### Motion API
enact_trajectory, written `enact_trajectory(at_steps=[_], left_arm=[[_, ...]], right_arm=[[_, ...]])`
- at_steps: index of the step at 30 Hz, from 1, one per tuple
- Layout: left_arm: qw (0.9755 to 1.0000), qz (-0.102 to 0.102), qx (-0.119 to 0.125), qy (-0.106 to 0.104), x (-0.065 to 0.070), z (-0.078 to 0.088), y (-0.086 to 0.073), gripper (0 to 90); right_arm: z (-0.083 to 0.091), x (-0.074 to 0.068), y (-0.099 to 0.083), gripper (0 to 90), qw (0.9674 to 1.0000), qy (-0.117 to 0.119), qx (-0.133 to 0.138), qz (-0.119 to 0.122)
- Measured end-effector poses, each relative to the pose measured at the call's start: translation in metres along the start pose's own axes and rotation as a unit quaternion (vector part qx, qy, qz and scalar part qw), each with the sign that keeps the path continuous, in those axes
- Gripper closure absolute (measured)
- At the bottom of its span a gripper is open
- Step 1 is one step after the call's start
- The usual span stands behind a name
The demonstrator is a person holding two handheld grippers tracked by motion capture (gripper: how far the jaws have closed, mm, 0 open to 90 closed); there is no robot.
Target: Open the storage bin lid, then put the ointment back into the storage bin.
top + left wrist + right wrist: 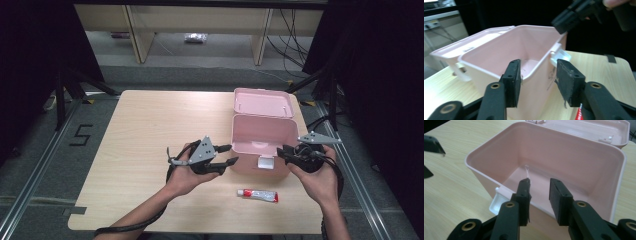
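Desk point(140, 150) is light wood. I see the pink box point(260, 135) at its right half, lid point(263, 102) flipped open behind it, white latch point(265, 162) on the near wall, interior bare. Left tool point(227, 155) sits just beside the box's left near corner, jaws apart, nothing between them. Right tool point(286, 154) is at the box's right near corner, jaws apart over the rim, gripping nothing. Small tube point(257, 195) lies on the desk just in front of the box, between my two hands.

Left gripper point(231, 154), right gripper point(283, 151) (jaws apart)
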State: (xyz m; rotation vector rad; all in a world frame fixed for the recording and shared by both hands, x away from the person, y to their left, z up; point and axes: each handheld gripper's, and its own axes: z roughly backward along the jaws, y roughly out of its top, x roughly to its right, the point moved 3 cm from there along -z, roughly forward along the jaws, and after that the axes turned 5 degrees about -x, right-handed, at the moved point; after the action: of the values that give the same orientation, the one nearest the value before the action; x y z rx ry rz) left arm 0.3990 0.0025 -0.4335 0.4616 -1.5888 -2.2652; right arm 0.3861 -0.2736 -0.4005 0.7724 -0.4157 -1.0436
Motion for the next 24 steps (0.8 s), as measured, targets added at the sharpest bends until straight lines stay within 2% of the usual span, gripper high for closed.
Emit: enact_trajectory(at_steps=[1, 2, 4, 5, 7, 11, 12, 15, 16, 18, 22, 23, 24], left_arm=[[0.9998, 0.009, 0.01, 0.015, -0.004, 0.006, -0.001, 52.6], [0.9998, 0.009, 0.01, 0.015, -0.004, 0.006, -0.001, 52.3], [0.9991, 0.028, 0.016, 0.027, -0.007, 0.014, -0.003, 51.9], [0.9991, 0.028, 0.016, 0.027, -0.007, 0.014, -0.003, 51.8], [0.9991, 0.027, 0.014, 0.029, -0.007, 0.018, -0.005, 51.6], [0.9992, 0.025, 0.007, 0.029, -0.008, 0.021, -0.009, 50.9], [0.9992, 0.027, 0.004, 0.03, -0.009, 0.021, -0.01, 50.7], [0.9991, 0.028, -0.003, 0.031, -0.01, 0.02, -0.013, 50.1], [0.9992, 0.027, -0.005, 0.03, -0.011, 0.02, -0.013, 49.9], [0.9992, 0.026, -0.008, 0.03, -0.012, 0.02, -0.014, 49.3], [0.9989, 0.03, -0.007, 0.035, -0.014, 0.02, -0.015, 49.2], [0.9989, 0.03, -0.007, 0.035, -0.014, 0.02, -0.015, 49.2], [0.9989, 0.031, -0.005, 0.034, -0.014, 0.021, -0.015, 49.2]], right_arm=[[-0.001, -0.001, 0.0, 70.3, 1.0, 0.001, 0.004, -0.002], [-0.001, -0.001, 0.0, 70.3, 1.0, 0.001, 0.004, -0.002], [-0.001, -0.003, -0.003, 70.2, 1.0, 0.004, -0.002, -0.004], [-0.001, -0.004, -0.004, 70.2, 1.0, 0.003, -0.002, -0.001], [-0.001, -0.009, -0.005, 70.1, 0.9998, 0.01, -0.001, -0.02], [-0.001, -0.01, -0.006, 70.2, 0.9999, 0.012, -0.009, -0.004], [-0.001, -0.009, -0.005, 70.2, 0.9999, 0.006, -0.01, 0.008], [-0.002, -0.011, -0.005, 70.0, 0.9998, 0.013, -0.014, 0.006], [-0.002, -0.012, -0.006, 69.8, 0.9997, 0.014, -0.019, -0.006], [-0.003, -0.009, -0.005, 69.6, 0.9998, 0.009, -0.012, 0.01], [-0.003, -0.008, -0.007, 69.6, 0.9997, 0.009, -0.018, 0.016], [-0.003, -0.009, -0.007, 69.6, 0.9996, 0.012, -0.023, 0.005], [-0.004, -0.01, -0.007, 69.6, 0.9998, 0.012, -0.016, 0.002]])
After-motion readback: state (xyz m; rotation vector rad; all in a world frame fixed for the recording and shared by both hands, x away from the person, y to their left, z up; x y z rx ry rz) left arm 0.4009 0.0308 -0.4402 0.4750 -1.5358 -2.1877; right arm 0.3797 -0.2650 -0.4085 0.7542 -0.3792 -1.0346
